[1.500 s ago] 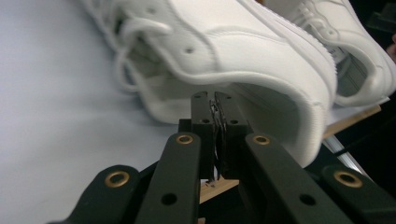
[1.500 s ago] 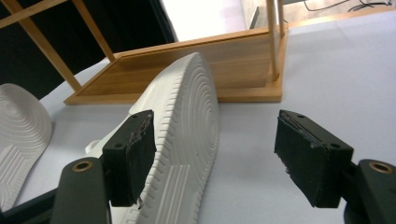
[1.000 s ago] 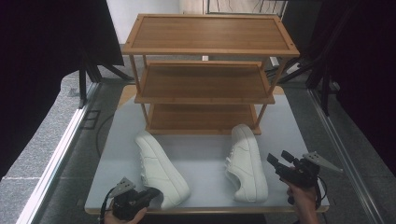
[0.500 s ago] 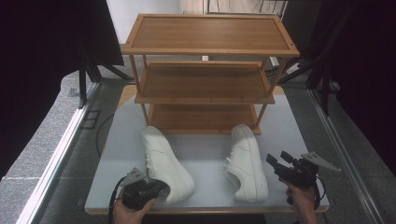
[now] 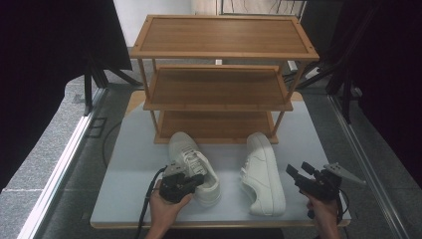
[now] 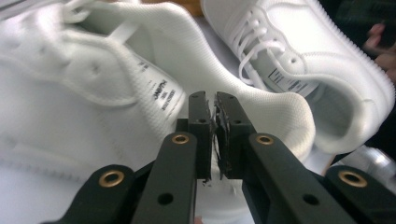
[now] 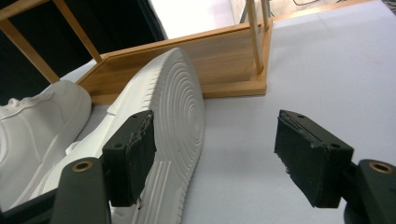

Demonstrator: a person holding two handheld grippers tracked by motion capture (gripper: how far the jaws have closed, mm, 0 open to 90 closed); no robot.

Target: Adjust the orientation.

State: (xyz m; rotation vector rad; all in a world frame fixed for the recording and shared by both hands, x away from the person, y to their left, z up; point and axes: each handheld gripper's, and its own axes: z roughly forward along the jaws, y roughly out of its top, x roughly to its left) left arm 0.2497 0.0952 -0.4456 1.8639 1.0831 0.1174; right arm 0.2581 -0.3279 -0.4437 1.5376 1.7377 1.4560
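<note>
Left gripper (image 5: pixel 196 179) pinching the heel rim of the left white sneaker (image 5: pixel 191 159) on the grey table (image 5: pixel 129 164) before the wooden rack (image 5: pixel 219 79); right gripper (image 5: pixel 299 173) spread wide, empty, beside the right white sneaker (image 5: pixel 263 172) tipped on its side

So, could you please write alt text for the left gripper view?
Two black jaws stand almost shut just before the padded heel collar of a white sneaker. A second white sneaker lies beyond it, laces up.
</note>
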